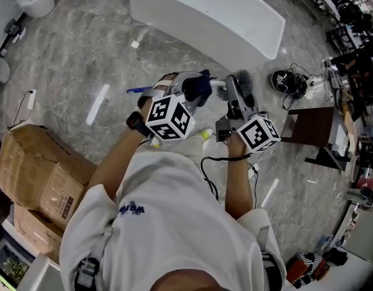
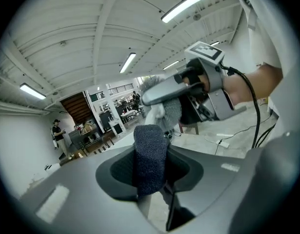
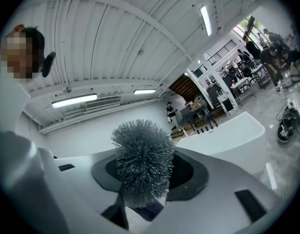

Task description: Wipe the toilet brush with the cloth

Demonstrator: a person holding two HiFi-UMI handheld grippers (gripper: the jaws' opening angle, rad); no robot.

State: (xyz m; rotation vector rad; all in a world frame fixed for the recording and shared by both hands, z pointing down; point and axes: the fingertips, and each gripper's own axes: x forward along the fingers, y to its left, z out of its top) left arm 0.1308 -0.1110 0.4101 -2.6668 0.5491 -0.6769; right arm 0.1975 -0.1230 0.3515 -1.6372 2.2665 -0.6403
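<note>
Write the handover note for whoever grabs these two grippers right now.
Left gripper: fingers shut on the dark cloth, which sticks out ahead.
Right gripper: fingers shut on the toilet brush, grey bristle head forward.
Where: both are held up in front of the person, over the marble floor. The cloth is close beside the bristles; contact unclear.
Done: both things are in hand.
Left: wipe the brush with the cloth. How much is already wiped cannot be told.
</note>
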